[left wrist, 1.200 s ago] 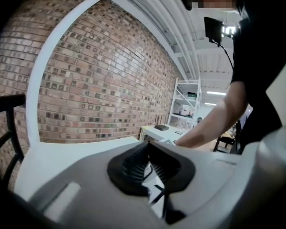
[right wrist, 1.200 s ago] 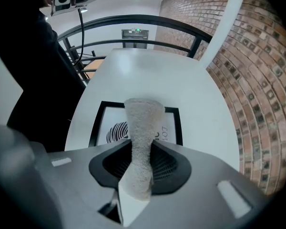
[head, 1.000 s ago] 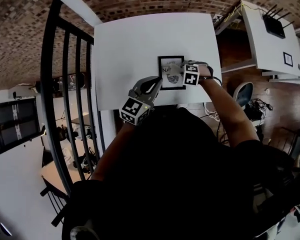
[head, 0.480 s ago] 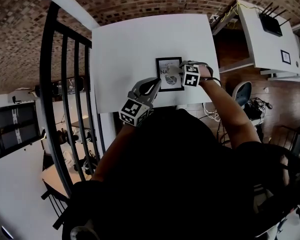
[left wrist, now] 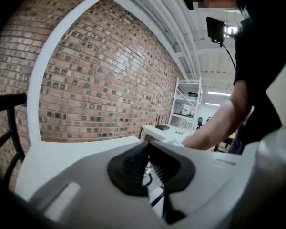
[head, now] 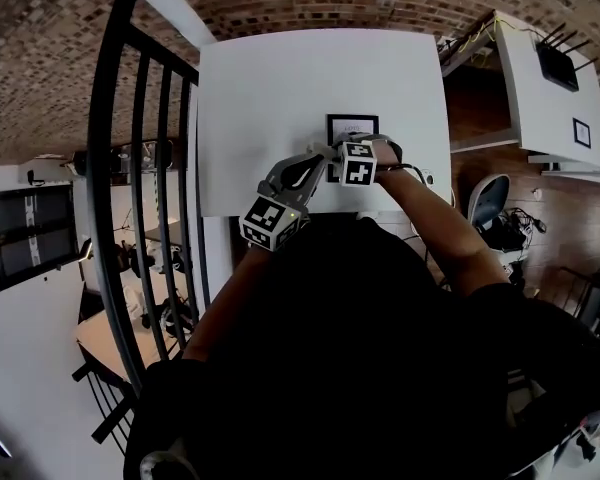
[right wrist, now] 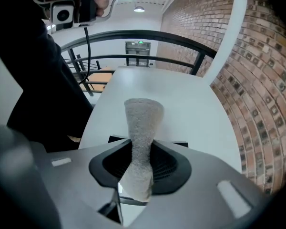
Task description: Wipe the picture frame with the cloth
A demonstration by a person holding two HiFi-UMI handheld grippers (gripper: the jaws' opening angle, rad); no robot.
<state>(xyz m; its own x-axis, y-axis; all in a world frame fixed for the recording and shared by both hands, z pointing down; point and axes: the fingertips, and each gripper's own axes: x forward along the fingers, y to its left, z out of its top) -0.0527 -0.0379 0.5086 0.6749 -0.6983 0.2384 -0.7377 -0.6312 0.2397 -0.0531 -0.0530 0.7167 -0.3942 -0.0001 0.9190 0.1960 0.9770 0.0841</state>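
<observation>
Near right part of white table (head: 280, 98): picture frame (head: 352, 123), lying flat. Right gripper (right wrist: 142, 151) clamped on twisted cloth (right wrist: 142, 123) over it; left gripper (left wrist: 147, 149) closed, empty, beside frame's left edge. Risks: unpinned frame may slide under wiping drag; narrow cloth may let jaws scrape it.

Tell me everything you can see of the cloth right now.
The cloth is pale grey, nubby like towelling, bunched into a narrow strip. The right gripper is shut on its lower part; the free end sticks forward past the jaws, over the white table and the black picture frame. Whether it touches the frame cannot be told.
</observation>
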